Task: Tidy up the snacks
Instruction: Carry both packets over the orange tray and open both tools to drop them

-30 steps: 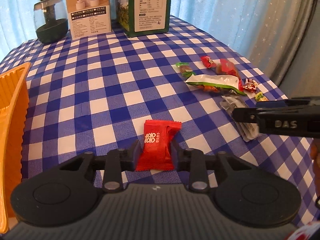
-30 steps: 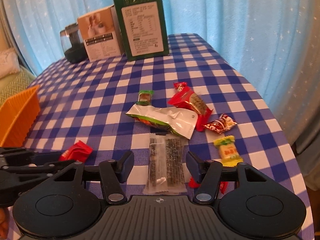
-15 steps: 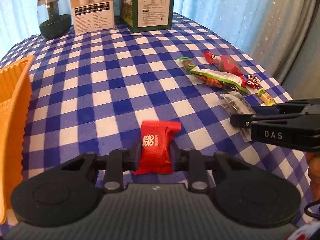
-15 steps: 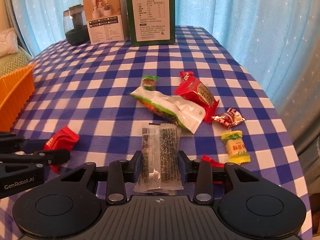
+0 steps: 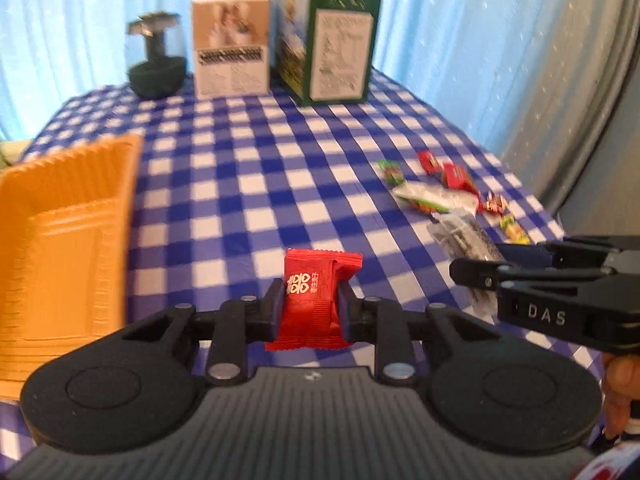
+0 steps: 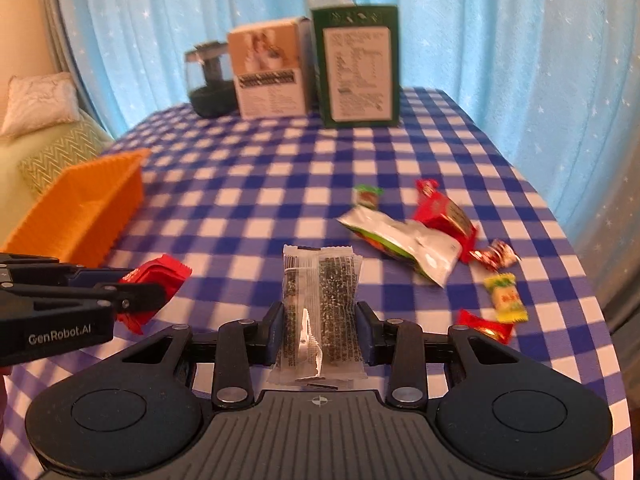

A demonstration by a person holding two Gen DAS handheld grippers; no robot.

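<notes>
Blue star-dotted curtains (image 6: pixel 500 40) hang behind a table covered with a blue and white checked cloth (image 6: pixel 248 184). At its far edge stand a dark glass jar (image 6: pixel 210 80), a white box (image 6: pixel 270 68) just beside it and a taller green box (image 6: pixel 358 66) next to that. An orange basket (image 5: pixel 64 240) sits at the left edge, with nothing visible in the part of it that shows. The left gripper (image 5: pixel 311 306) has its jaws drawn in narrow, and over the last moment they have closed a little more; they pinch a red candy packet (image 5: pixel 316 300) by its sides, and the right wrist view shows that packet clear of the cloth, near the basket. The right gripper (image 6: pixel 320 330) has also been closing, and now clamps a clear packet of dark seaweed strips (image 6: pixel 320 304) between its pads, the packet standing up along the fingers. Near the right edge of the table the other snacks lie loose: a small green-wrapped sweet (image 6: pixel 367 195), a white and green pouch (image 6: pixel 400 242) with a larger red packet (image 6: pixel 446 216) touching its far end, a small red and white foil sweet (image 6: pixel 496 255), a yellow and green candy (image 6: pixel 506 298), and a red wrapper (image 6: pixel 486 325) closest to the right gripper. A bit of a hand (image 5: pixel 620 392) shows at the right edge of the left wrist view.
</notes>
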